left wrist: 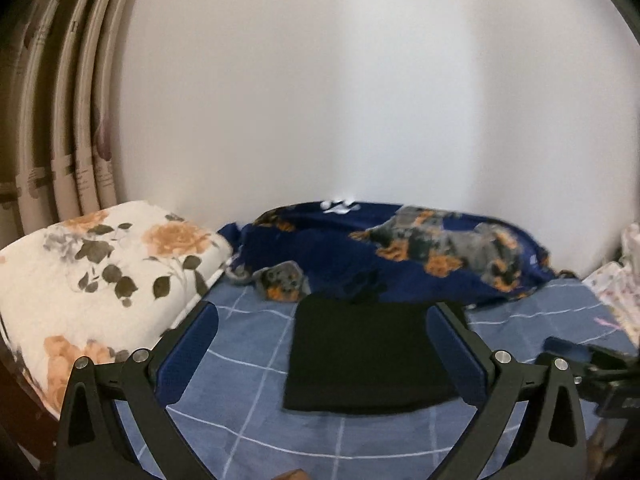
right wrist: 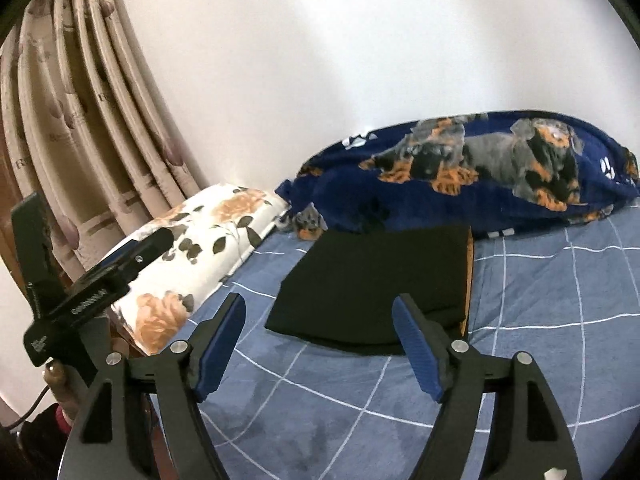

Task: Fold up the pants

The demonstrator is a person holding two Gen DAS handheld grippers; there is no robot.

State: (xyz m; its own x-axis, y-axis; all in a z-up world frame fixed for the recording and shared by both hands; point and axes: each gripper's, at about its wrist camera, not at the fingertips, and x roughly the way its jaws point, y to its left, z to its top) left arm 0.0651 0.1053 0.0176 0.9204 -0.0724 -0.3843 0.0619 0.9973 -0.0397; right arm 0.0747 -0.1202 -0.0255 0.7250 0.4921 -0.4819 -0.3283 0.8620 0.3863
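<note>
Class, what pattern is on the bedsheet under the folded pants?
Blue with a thin white grid; the bedsheet shows best in the right wrist view.

Both wrist cameras look forward and slightly down over a bed, toward the white wall. The left view faces the pants squarely; the right view sees them obliquely, upper centre. Both share pillow and blanket.
</note>
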